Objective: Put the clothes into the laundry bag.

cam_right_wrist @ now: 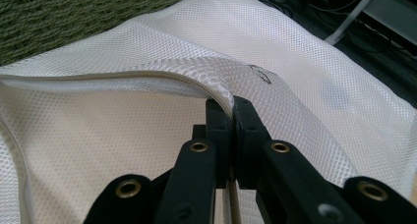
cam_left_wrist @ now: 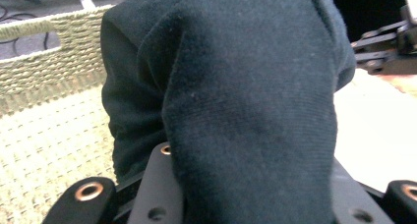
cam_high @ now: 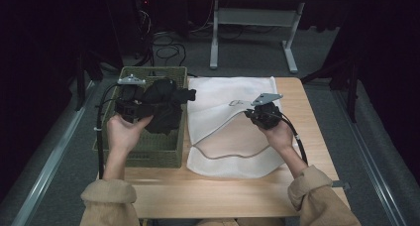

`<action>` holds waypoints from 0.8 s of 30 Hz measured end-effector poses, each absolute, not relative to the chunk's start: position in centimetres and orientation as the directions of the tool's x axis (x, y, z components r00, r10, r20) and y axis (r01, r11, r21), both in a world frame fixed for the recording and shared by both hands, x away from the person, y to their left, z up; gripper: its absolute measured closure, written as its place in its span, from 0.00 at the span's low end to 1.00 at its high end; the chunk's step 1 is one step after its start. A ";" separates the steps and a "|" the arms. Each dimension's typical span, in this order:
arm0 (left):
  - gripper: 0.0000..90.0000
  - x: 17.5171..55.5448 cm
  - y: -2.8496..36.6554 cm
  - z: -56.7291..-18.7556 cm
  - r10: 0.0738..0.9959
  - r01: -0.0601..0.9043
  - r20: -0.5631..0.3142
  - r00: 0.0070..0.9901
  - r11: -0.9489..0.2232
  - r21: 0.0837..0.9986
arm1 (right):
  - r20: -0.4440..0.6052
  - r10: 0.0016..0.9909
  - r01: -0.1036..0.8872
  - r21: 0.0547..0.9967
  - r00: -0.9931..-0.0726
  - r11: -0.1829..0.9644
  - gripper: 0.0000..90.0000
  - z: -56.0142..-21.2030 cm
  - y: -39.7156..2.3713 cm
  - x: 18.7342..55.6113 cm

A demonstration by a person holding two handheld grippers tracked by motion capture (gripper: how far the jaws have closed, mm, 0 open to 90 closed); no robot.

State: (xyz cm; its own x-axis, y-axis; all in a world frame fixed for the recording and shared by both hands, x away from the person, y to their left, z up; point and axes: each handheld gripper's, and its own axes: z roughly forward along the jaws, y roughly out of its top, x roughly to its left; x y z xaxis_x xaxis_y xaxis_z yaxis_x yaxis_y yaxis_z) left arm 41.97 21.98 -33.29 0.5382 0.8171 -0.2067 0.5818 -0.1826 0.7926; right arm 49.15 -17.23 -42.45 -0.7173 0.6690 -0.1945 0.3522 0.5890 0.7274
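A dark garment [cam_high: 161, 104] is clamped in the left gripper [cam_high: 143, 107] above the woven basket [cam_high: 148, 154], while the mesh bag's [cam_high: 233, 132] rim is pinched by the right gripper [cam_high: 250, 113].

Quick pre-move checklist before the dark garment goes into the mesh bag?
1. Left gripper holds garment: ok.
2. Garment lifted clear of basket: cannot tell, its lower part hangs over the basket.
3. Right gripper pinches bag edge: ok, jaws shut on the rim.
4. Bag mouth open: ok, rim raised off the lower layer.
5. Mouth wide enough for garment: cannot tell.
6. Bag lying flat on table: ok.
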 end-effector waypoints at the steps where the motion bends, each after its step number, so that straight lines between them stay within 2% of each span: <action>1: 0.78 41.8 22.0 -33.2 0.813 0.578 -0.212 0.542 -0.179 0.796 | -0.195 0.670 0.352 0.729 -0.716 0.588 0.98 -42.5 -17.2 49.2; 15: 0.77 40.1 21.4 -31.3 0.772 0.524 -0.208 0.600 -0.183 0.832 | -0.189 0.676 0.359 0.730 -0.712 0.582 0.98 -42.3 -17.2 49.3; 24: 0.77 39.6 20.9 -31.0 0.755 0.525 -0.229 0.615 -0.175 0.833 | -0.189 0.678 0.360 0.729 -0.711 0.582 0.98 -42.3 -17.2 49.3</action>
